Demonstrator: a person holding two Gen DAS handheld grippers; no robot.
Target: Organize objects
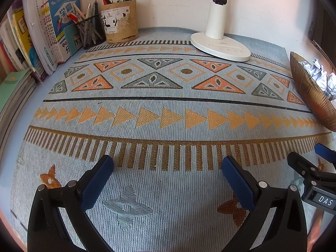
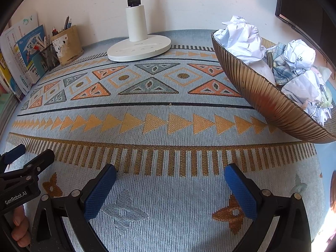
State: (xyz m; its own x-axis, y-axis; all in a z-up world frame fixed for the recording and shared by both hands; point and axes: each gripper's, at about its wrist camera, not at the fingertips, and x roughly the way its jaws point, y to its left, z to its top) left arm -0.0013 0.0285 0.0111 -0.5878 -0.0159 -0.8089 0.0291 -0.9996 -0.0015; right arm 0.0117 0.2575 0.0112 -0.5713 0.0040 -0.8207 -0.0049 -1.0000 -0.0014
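Both grippers are held low over the near part of the patterned cloth (image 1: 168, 96), side by side, nothing between the fingers of either. Left gripper (image 1: 168, 174): jaws spread wide, blue pads (image 1: 94, 187) clear of the cloth as far as can be told. Right gripper (image 2: 170, 183): jaws likewise spread wide, empty; it is also seen at the right edge of the left wrist view. Part of a hand (image 2: 19, 229) is seen gripping the left tool at the lower left of the right wrist view.

Brown ribbed bowl (image 2: 271, 103) is placed at the right side of the cloth, well ahead and right of the right gripper. It is filled with crumpled paper balls (image 2: 243, 35) and a piece of blue checked cloth (image 2: 281, 71), packed together; other small items under them cannot be identified.

White lamp base (image 1: 220, 46) is set at the far middle of the cloth, near the wall, stem upright. Left of it, at the far left corner, a tan pen pot (image 1: 120, 23) and a black mesh pen holder (image 1: 91, 33) are seen touching, or nearly touching, each other, both holding pens. Books (image 1: 40, 40) are stood along the left edge, just beside the mesh holder.

Centre of the cloth between grippers, bowl and lamp is occupied by pattern only.
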